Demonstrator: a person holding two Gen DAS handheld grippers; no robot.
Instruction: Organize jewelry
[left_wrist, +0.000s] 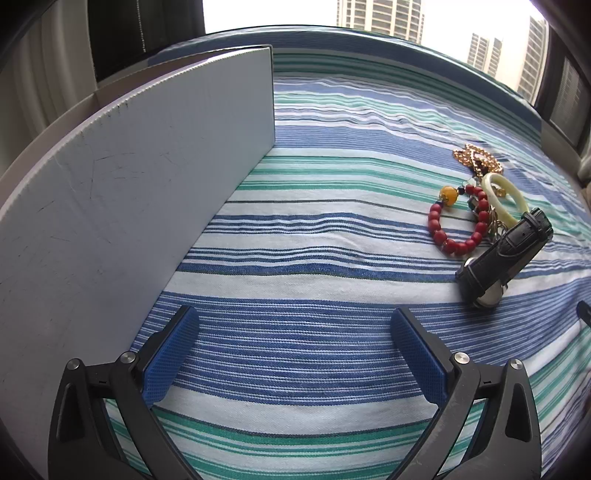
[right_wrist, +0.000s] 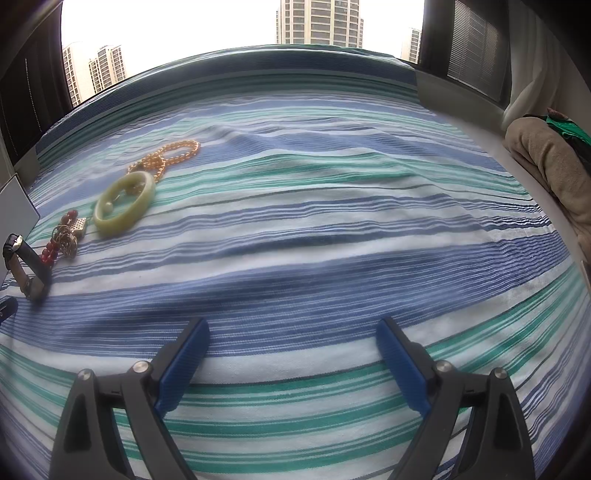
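While both hand-held grippers hover over the striped cloth (right_wrist: 295, 229), I see the left hand-held gripper (left_wrist: 291, 354) spread wide w/ nothing between, right hand-held gripper (right_wrist: 293, 363) likewise. Jewelry sits far right in left view: red bead bracelet (left_wrist: 460, 221), pale green bangle (left_wrist: 506, 197), gold chain (left_wrist: 476, 158), black-strap watch (left_wrist: 506, 254), all touching in one heap. White board (left_wrist: 129, 206) stands upright at left.

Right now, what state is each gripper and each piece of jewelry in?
Left gripper: open, empty, above the striped cloth.
Right gripper: open, empty.
Black-strapped wristwatch: strap looped, resting on its side.
Red bead bracelet: lying flat, partly overlapped by other pieces.
Pale green jade bangle: lying flat, over the gold bead necklace.
White board: standing upright.
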